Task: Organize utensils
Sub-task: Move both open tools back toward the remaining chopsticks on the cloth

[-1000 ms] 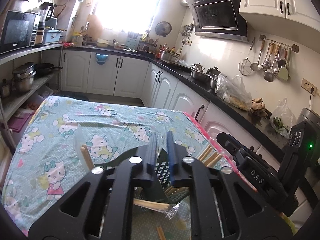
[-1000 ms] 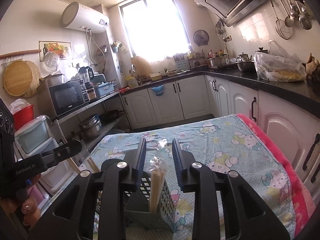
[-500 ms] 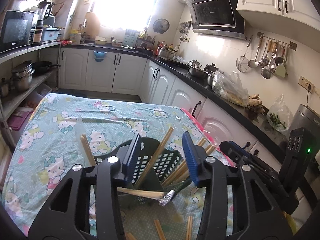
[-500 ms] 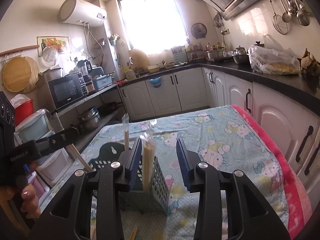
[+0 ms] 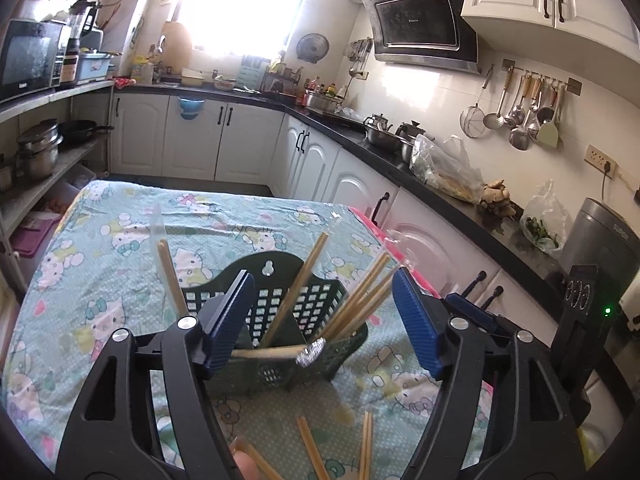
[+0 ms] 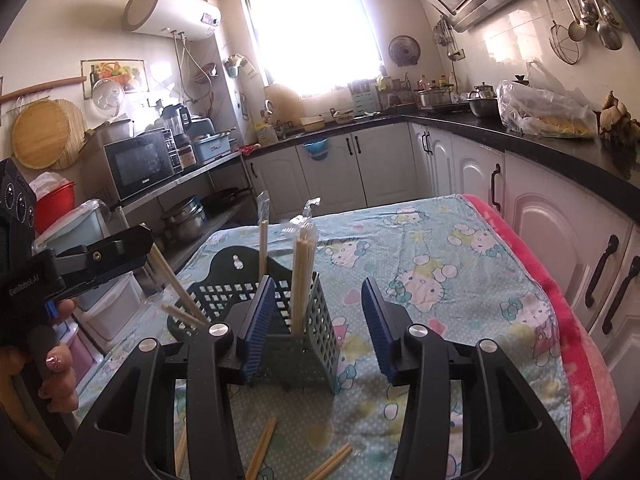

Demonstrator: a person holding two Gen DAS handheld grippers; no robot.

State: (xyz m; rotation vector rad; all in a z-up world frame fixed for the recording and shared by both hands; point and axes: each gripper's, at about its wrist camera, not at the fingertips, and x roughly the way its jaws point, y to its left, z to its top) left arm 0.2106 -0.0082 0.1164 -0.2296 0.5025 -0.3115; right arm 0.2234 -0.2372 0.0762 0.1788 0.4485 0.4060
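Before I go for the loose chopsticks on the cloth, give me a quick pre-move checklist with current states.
1. Left gripper open and holding nothing: ok.
2. Right gripper open and holding nothing: ok.
3. Utensil basket upright on the tablecloth: ok.
4. Loose chopsticks in view on the cloth in front of the basket: ok, several lie there, near the bottom edge of both views.
5. Chopsticks already in the basket seated upright: not ok; one lies across the basket's front in the left wrist view, and others lean outward.
6. Wrapped chopstick bundle standing in its compartment: ok.
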